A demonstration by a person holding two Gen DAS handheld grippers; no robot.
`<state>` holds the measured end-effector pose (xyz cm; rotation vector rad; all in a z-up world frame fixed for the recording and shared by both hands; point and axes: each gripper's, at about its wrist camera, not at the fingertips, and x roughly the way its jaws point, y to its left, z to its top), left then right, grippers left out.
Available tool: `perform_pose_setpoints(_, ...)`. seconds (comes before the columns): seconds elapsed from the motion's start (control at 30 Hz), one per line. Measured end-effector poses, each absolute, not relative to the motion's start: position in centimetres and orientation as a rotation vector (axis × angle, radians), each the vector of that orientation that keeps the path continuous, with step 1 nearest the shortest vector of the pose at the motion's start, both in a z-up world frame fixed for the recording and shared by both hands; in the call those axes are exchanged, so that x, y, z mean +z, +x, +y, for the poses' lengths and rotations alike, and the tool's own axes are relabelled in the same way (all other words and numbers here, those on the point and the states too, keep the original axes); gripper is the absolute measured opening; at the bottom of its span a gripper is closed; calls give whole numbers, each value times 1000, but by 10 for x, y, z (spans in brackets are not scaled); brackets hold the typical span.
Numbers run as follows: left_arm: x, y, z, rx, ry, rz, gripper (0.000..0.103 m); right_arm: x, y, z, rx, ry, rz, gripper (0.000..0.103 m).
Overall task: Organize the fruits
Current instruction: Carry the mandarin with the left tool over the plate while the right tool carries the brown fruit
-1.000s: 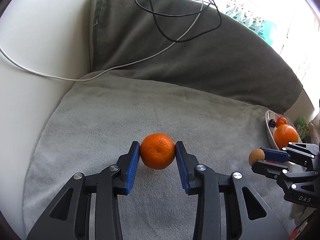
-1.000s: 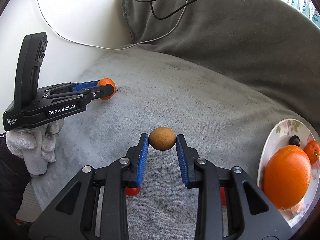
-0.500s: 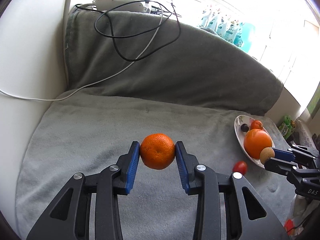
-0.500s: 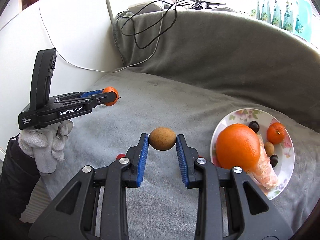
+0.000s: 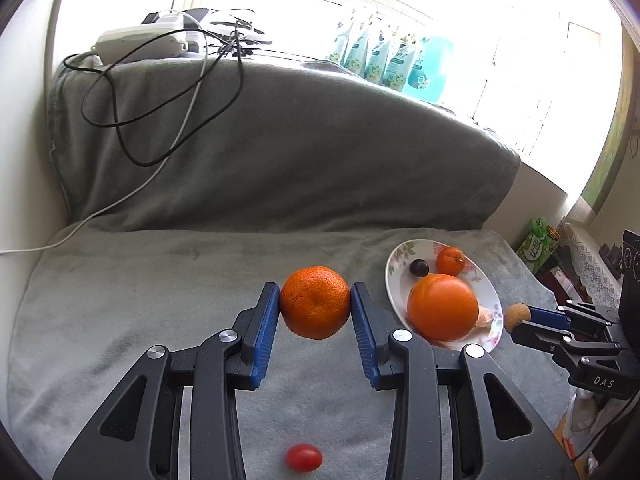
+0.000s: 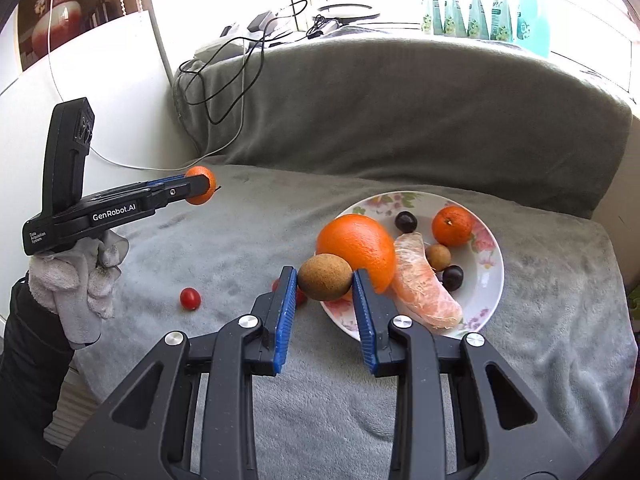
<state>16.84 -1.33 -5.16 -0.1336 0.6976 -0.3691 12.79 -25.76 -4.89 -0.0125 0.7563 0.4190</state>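
Observation:
My left gripper (image 5: 315, 304) is shut on a tangerine (image 5: 314, 302) and holds it above the grey blanket, left of the plate. My right gripper (image 6: 325, 277) is shut on a small brown round fruit (image 6: 325, 276) held over the near left rim of the floral plate (image 6: 490, 276). The plate holds a large orange (image 6: 356, 248), a small tangerine (image 6: 452, 226), a peeled citrus segment (image 6: 424, 284), two dark cherries and a small brown fruit. Two cherry tomatoes lie on the blanket, one (image 6: 189, 298) left of my right gripper, one partly hidden behind its left finger.
A grey blanket (image 5: 180, 280) covers the seat and the backrest. Black and white cables (image 5: 168, 92) hang over the backrest at the left. A white wall stands at the left. Bottles stand on the windowsill. Clutter lies past the blanket's right edge.
Both grippers have risen and moved toward the plate with their fruits still held. The plate now sits closer and fuller in both views.

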Motion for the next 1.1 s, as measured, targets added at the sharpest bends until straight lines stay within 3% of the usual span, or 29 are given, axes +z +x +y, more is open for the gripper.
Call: perform_pose_setpoints(1.1,-49,208,-131,-570,-67,743,35,-85,143,-289,395,21,822,30)
